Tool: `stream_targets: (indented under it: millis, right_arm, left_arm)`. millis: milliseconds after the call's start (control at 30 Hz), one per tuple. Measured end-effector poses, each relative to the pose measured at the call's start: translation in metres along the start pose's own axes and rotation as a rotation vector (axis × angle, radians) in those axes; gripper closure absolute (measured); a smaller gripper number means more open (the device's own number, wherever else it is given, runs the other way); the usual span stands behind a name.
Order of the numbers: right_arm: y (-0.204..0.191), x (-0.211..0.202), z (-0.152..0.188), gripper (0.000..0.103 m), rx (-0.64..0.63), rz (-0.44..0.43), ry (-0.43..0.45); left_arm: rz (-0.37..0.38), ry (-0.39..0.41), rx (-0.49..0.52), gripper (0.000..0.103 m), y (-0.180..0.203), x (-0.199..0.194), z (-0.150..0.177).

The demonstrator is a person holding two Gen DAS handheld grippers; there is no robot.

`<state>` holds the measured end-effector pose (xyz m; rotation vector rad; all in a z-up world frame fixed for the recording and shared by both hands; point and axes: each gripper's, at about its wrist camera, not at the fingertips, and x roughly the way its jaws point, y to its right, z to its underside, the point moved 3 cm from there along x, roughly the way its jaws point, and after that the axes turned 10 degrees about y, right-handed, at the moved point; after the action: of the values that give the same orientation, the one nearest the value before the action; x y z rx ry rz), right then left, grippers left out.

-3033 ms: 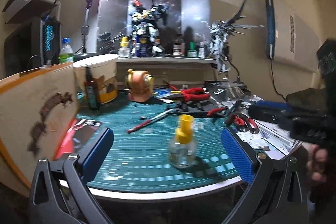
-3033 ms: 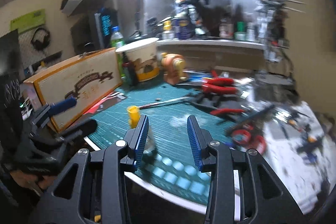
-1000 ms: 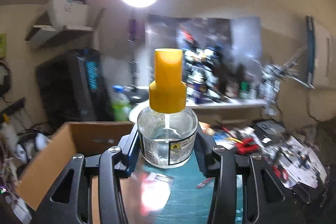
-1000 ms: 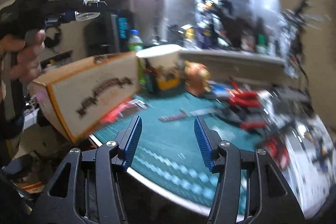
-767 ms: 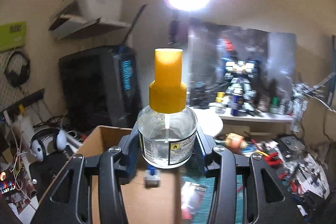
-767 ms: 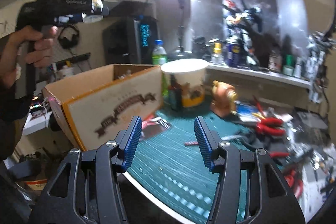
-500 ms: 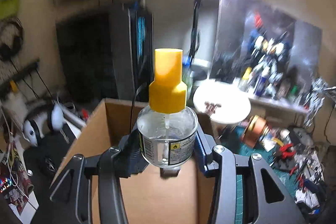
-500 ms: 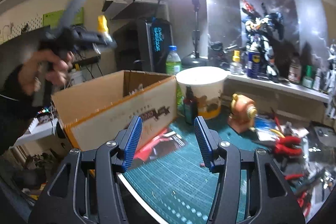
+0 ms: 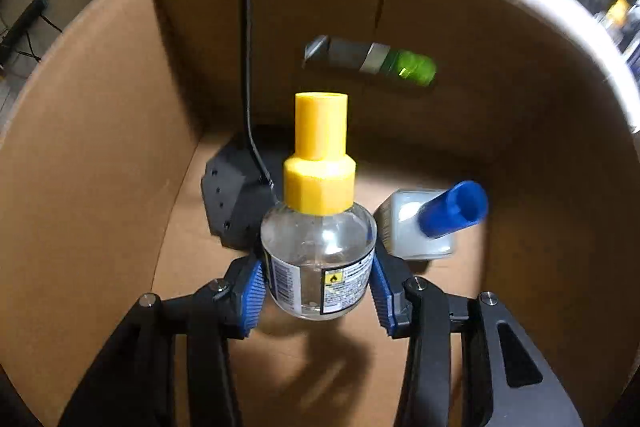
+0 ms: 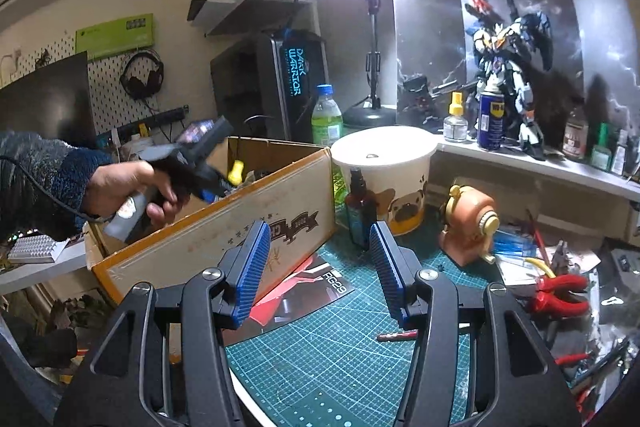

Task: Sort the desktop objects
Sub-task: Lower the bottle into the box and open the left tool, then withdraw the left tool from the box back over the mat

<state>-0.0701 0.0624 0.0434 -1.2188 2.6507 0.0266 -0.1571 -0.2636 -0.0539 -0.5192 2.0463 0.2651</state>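
One bottle [image 9: 319, 251] is pinched between the left gripper's [image 9: 318, 287] blue pads, now carried off the mat and down inside the box [image 9: 92, 163], seemingly just above its floor. A blue-capped bottle [image 9: 424, 227] lies at 2 o'clock beside it. Release looks next. The right gripper [image 10: 316, 267] hangs spread and empty over the mat [image 10: 340, 355].

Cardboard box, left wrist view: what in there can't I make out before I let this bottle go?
- Box floor under the yellow-capped bottle: hidden by the bottle and the left tool.
- Black object: half behind the bottle, identity unclear.
- Green-and-grey item: motion-blurred.
- Blue-capped bottle: label unreadable.
- Right wrist view: the near wall of the cardboard box blocks the contents.
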Motion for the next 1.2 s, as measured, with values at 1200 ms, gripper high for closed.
stream_targets:
  millis: [1200]
  right_arm:
    - [-0.030, 0.016, -0.008, 0.053, -0.073, -0.064, -0.079]
  left_arm:
    - [0.058, 0.377, -0.026, 0.021, 0.040, -0.203, 0.020]
